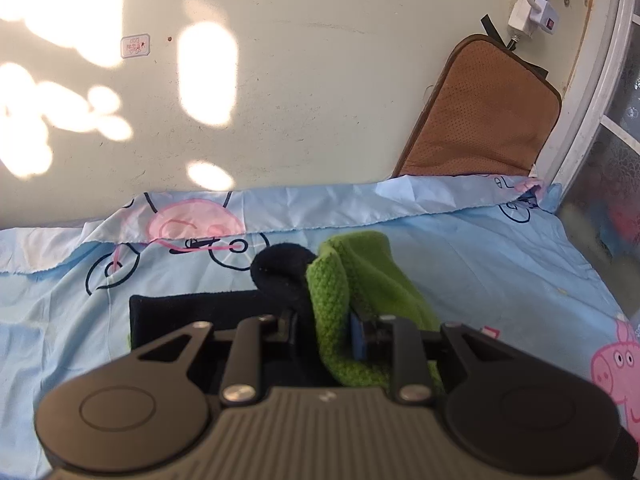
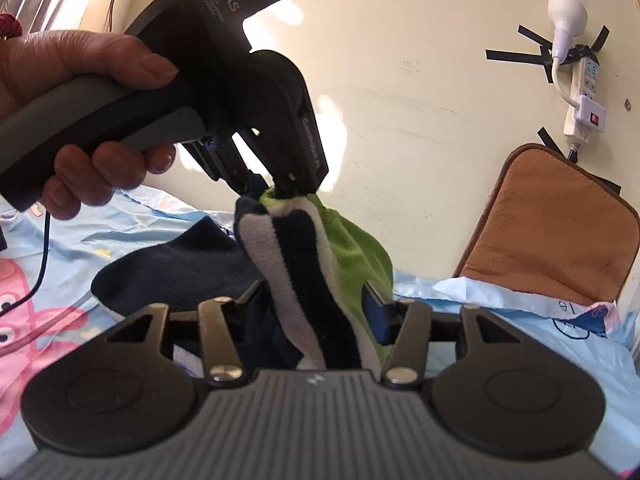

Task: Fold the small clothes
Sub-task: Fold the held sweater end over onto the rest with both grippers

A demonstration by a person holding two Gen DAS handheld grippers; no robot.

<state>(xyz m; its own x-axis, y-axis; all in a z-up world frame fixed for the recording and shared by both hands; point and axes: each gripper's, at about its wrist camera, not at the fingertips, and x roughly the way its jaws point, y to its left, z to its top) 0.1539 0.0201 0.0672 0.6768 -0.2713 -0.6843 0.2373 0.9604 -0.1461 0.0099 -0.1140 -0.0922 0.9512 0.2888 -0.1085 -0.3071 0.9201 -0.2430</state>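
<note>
Right tongs [image 2: 316, 320]: nearest the camera, wide apart, with the low end of the sock [image 2: 304, 280] between them; not pinched yet, I think.
Left tongs [image 2: 280, 190]: shut tight on the sock's top end, lifting it so it hangs long and can fold.
Sock: green, navy and white, part up in the air, part resting on the blue cartoon sheet [image 2: 520, 344].
Left hand [image 2: 76, 112]: squeezes the handle to keep the grip.
</note>
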